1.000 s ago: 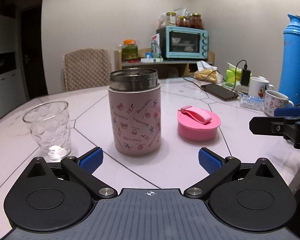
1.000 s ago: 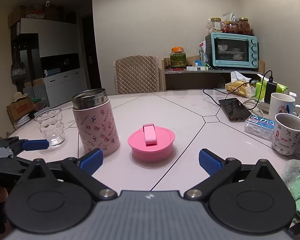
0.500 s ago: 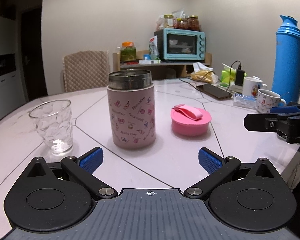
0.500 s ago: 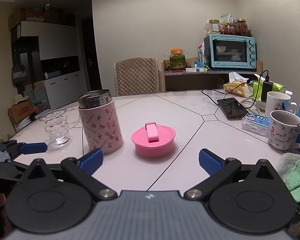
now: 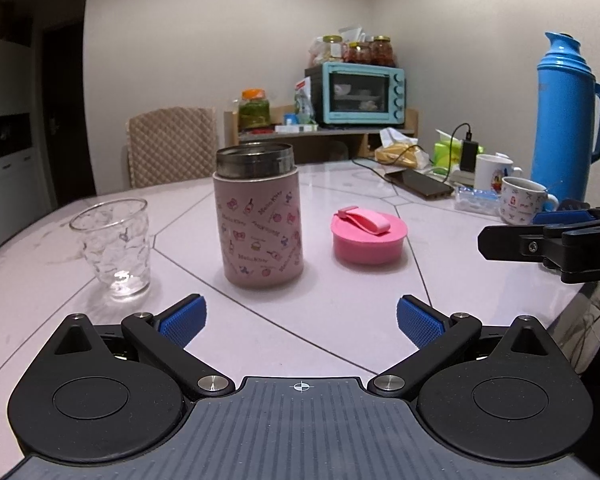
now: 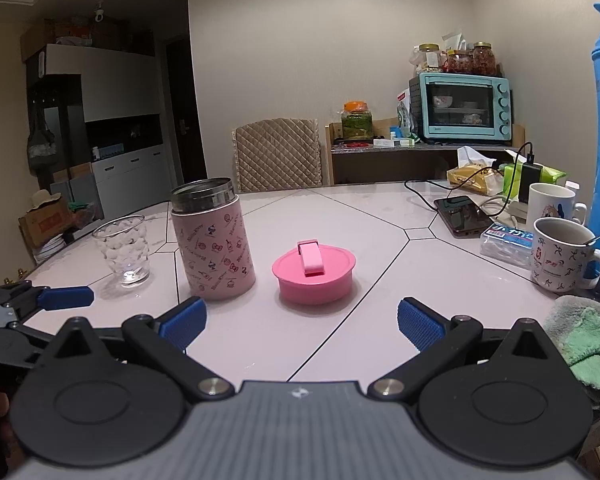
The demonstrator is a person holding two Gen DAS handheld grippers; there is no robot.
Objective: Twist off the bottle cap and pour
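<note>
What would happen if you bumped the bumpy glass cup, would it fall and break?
Probably it would slide or wobble first: the glass cup stands upright on the smooth table and looks empty, so likely light. It narrows toward its base, so a push near the rim could tip it. Being glass, it may break.

The table top (image 5: 340,312) ahead of the tool is glossy, smooth, stone-like slab with thin dark seams. The bottle (image 5: 260,220) has a brushed metal neck and a matt pink printed body. To its right, the cap (image 5: 366,238) is smooth pink plastic with a satin sheen. To the left, the glass (image 5: 114,246) is clear and dimpled. The left gripper (image 5: 300,316) has matt black plastic arms, bright metal pivot pins, blue pads with a fine knurled texture, and a ribbed grey base. The right gripper (image 6: 300,316) matches. Near its right side lies a green towel (image 6: 584,340) of rough, fuzzy cloth. Further right, the mug (image 6: 560,258) is glossy glazed ceramic.
</note>
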